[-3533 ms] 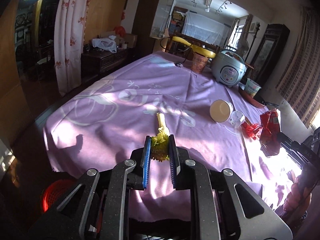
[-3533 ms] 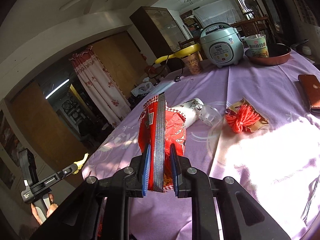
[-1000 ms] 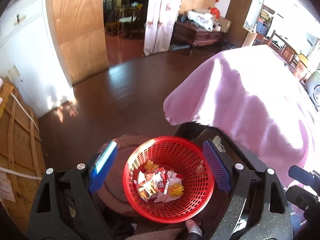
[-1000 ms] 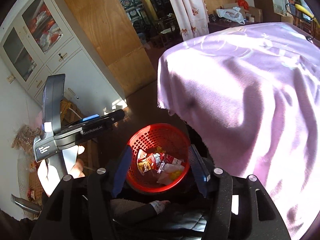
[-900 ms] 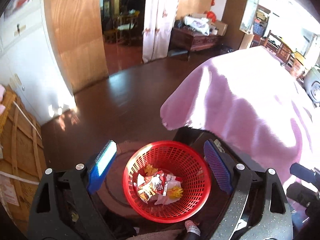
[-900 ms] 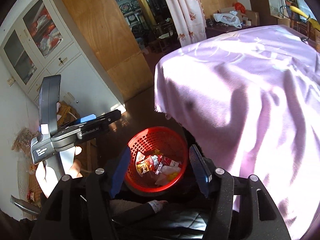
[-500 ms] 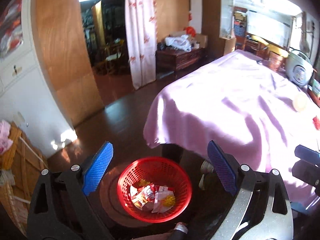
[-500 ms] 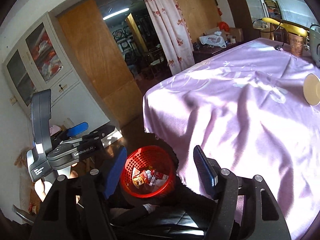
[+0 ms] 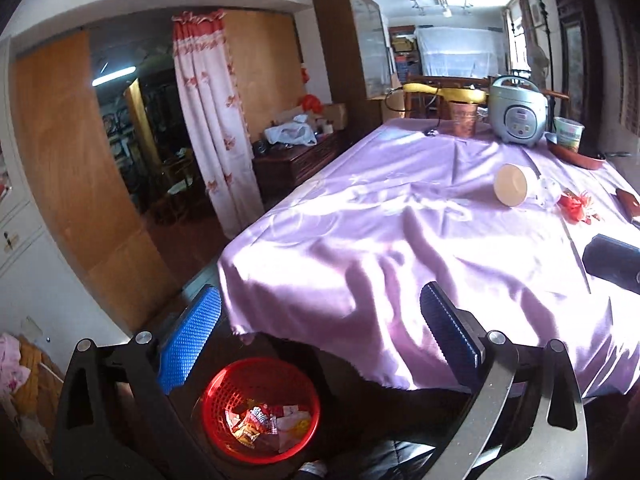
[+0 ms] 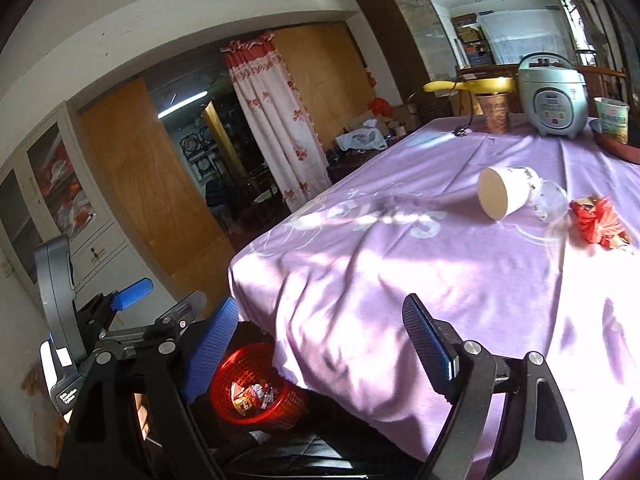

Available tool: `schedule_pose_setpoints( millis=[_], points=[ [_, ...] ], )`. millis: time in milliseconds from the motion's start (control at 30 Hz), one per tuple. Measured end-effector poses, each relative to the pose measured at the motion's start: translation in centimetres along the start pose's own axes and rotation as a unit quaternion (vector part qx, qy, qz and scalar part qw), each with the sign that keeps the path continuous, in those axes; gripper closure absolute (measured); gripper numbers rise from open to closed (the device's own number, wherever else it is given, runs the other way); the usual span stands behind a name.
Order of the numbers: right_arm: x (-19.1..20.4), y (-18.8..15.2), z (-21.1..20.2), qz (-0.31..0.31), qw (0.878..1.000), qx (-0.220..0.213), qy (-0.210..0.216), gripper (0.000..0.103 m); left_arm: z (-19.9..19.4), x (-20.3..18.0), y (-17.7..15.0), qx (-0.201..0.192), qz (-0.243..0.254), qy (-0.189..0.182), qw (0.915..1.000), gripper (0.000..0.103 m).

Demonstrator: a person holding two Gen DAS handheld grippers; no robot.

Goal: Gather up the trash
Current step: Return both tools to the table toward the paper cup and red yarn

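Trash left on the lilac tablecloth [image 10: 400, 272]: tipped paper cup [image 10: 502, 196], clear lid [image 10: 550, 202], red wrapper [image 10: 596, 222], all at 2 o'clock. Red basket [image 9: 260, 408] on the floor already holds wrappers. Left gripper [image 9: 320, 340] and right gripper [image 10: 320, 344] have just been opening, jaws wide, nothing between them. Risk: the cup lies on its side and may roll off under a clumsy pinch.

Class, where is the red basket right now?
The red basket sits on the floor beside the near corner of the table with the purple cloth, low in both wrist views, with wrappers inside.
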State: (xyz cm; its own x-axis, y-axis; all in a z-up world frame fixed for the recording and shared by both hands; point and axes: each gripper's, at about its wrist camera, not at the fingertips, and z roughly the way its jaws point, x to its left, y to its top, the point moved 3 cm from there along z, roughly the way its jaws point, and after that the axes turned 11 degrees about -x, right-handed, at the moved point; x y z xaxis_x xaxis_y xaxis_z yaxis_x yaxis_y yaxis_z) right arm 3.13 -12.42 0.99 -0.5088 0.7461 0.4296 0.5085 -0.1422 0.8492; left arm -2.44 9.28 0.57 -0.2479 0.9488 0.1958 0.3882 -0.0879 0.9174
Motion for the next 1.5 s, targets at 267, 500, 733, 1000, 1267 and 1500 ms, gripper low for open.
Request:
schedule_pose_setpoints(
  millis=[267,500,733,1000,1267,1500],
  points=[
    [-6.3,1.7,-4.1,0.042,0.995,-0.052,-0.070,0.017,1.1,-6.1,1.9,-0.012,0.040,-0.068,0.9968,0.007],
    [-11.5,2.3,-6.5,0.063,0.985,-0.078,-0.142,0.012,4.4,-10.0,2.9,0.013,0.057,-0.117,0.9915,0.007],
    [-17.4,3.7,-5.8,0.096,0.975,-0.060,-0.190,0.012,9.0,-13.1,4.1,0.042,0.060,-0.146,0.9865,0.007],
    [-22.9,6.0,-1.9,0.126,0.969,-0.014,-0.210,0.012,13.6,-15.5,5.7,0.071,0.053,-0.166,0.9821,0.007],
    [-27.6,7.4,3.0,0.152,0.962,0.029,-0.225,0.012,17.0,-18.3,7.9,0.081,0.051,-0.179,0.9791,0.007],
    [-30.2,6.0,5.5,0.159,0.954,0.059,-0.248,0.026,19.2,-21.4,9.4,0.092,0.050,-0.198,0.9747,0.007]
  ],
)
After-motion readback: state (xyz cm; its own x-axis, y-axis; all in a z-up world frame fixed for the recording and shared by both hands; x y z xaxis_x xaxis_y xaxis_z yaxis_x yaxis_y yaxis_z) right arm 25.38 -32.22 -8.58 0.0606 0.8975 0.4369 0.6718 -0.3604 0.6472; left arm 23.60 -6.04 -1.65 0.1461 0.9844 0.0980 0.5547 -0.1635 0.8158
